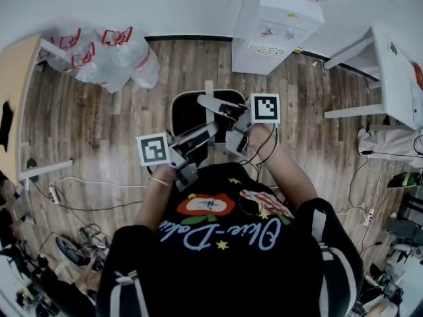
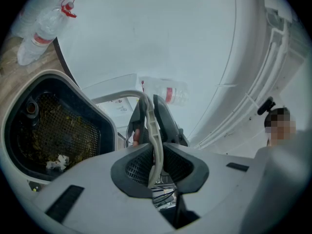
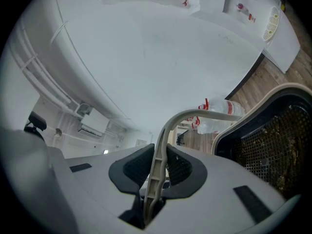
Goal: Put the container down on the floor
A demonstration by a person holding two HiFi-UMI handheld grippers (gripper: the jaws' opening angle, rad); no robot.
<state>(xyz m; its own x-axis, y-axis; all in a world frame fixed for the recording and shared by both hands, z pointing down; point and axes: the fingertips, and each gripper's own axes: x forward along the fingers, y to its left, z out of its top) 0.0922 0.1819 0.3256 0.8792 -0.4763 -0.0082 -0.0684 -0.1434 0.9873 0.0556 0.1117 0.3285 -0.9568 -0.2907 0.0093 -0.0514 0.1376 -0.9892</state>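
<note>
The container [image 1: 187,114] is a black bin with a pale rim, a mesh insert and a curved beige handle. It hangs over the wooden floor in front of the person. In the left gripper view the bin [image 2: 53,130] is at the left, with some scraps inside. My left gripper [image 2: 156,162] is shut on the handle [image 2: 150,126], which runs upright between its dark pads. In the right gripper view the bin [image 3: 275,150] is at the right, and my right gripper [image 3: 157,172] is shut on the same handle [image 3: 163,145]. In the head view both grippers, left [image 1: 201,134] and right [image 1: 221,107], meet above the bin.
A white water dispenser [image 1: 274,25] stands against the far wall. Clear bags of plastic bottles [image 1: 109,58] lie at the left, by a wooden desk [image 1: 16,91]. A white table [image 1: 390,78] is at the right. Cables and a power strip [image 1: 86,197] trail across the floor.
</note>
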